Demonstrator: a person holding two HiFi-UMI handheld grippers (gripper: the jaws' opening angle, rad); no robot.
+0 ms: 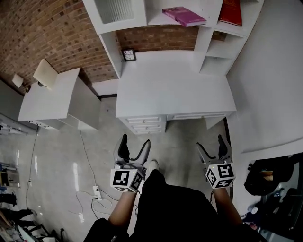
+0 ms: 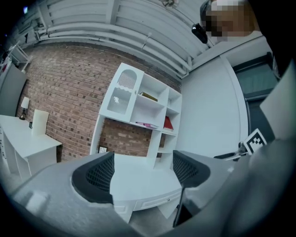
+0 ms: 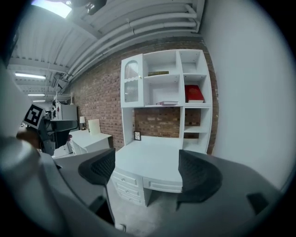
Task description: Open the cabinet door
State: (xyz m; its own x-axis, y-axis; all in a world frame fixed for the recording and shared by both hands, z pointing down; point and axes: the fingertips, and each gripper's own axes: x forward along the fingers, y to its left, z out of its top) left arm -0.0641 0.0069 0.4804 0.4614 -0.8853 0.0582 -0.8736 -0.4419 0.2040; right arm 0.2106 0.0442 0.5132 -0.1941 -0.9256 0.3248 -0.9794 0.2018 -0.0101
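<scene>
The white bench (image 1: 175,90) stands with its back edge against the brick wall. A small framed picture (image 1: 128,55) stands upright at its back left corner. A shelf (image 1: 158,19) above the back edge holds a pink book (image 1: 183,15) lying flat, and a red book (image 1: 230,12) sits on the shelf to its right. On the floor (image 1: 57,160), off the bench's front left corner, lie a white power strip (image 1: 97,192) and a thin cable (image 1: 87,160).

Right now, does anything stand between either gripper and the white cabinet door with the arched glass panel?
Nothing visible blocks it. The left gripper and right gripper hang open, short of the white desk; the glass-panelled cabinet door is up at its back left. Only a small black-framed picture stands below it.
</scene>
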